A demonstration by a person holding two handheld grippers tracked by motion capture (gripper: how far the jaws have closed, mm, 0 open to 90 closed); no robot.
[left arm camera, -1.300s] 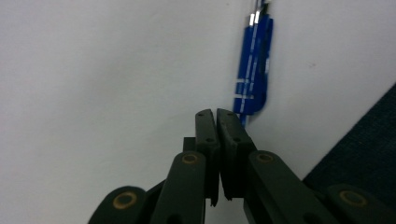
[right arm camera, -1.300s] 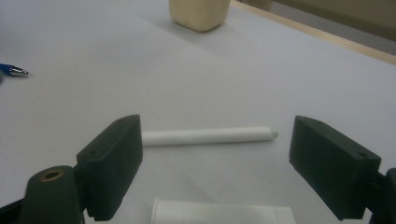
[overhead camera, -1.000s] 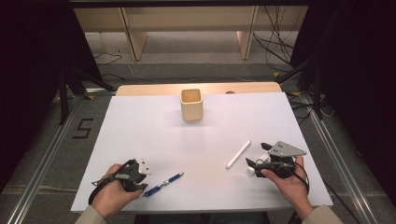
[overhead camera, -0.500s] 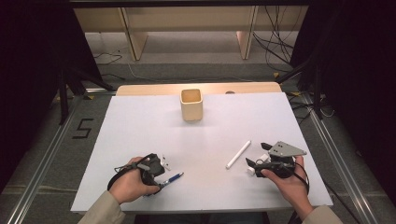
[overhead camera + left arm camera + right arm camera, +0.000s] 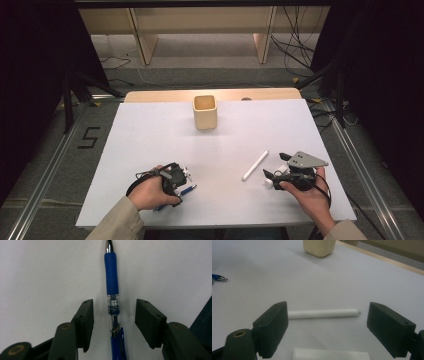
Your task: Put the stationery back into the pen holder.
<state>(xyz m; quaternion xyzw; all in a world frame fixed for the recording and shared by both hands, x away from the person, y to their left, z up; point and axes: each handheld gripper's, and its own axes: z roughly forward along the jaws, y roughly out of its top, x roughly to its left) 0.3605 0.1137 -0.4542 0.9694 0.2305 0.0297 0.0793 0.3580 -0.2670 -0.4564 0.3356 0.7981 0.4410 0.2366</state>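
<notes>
white tabletop [image 5: 150, 135] lay under my left gripper [image 5: 113, 317], whose jaws had just been opening, now apart astride the blue pen [image 5: 111, 282] for a grab, while my right gripper [image 5: 327, 327] waited open near the white stick [image 5: 322, 313].

pen [image 5: 186, 190]: bench [image 5: 150, 130] near-left, between left hand-held gripper [image 5: 113, 322] jaws | marker [image 5: 255, 165]: near-right | cup [image 5: 205, 111]: far centre

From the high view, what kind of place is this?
Likely a lab recording station: a white-covered table ringed by dark curtains, loose cables on the floor and a taped floor number.
</notes>
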